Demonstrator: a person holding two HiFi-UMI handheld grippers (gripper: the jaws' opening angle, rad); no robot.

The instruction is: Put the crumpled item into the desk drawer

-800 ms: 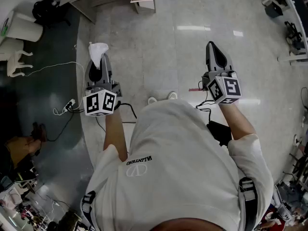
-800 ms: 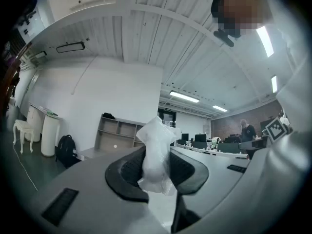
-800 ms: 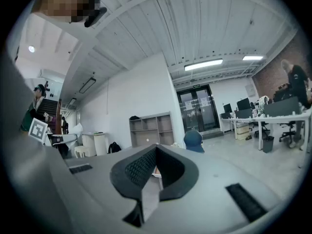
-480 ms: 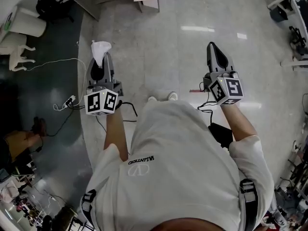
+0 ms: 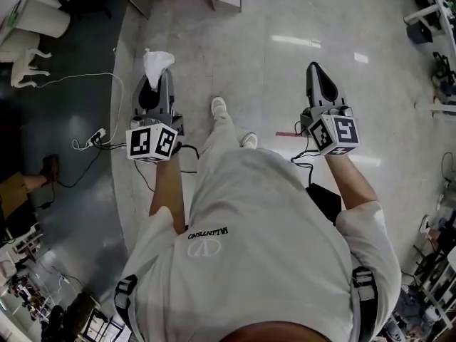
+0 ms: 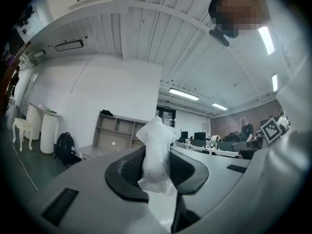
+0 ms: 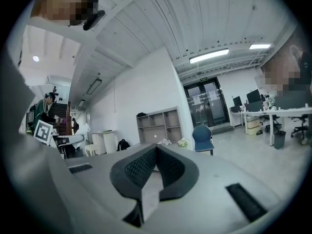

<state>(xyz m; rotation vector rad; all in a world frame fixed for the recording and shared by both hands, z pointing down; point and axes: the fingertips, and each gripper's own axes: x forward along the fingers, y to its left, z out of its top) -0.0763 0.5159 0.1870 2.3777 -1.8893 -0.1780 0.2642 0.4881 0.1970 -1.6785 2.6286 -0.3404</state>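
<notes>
Head view: your left gripper (image 5: pixel 155 80) pinches the crumpled white item (image 5: pixel 157 60) at its tips, above the floor (image 5: pixel 263 77); your right gripper (image 5: pixel 314 70) is well apart. Left gripper view — the jaws clamp the crumpled white item. Right gripper view — jaws pressed together, empty.

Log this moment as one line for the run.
left gripper: shut on crumpled white item | right gripper: shut, empty | stage: item held over floor

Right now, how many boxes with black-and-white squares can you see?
2. The left marker cube sits on the left gripper, which pinches the crumpled white item; the right marker cube sits on the right gripper. None seem hidden.
</notes>
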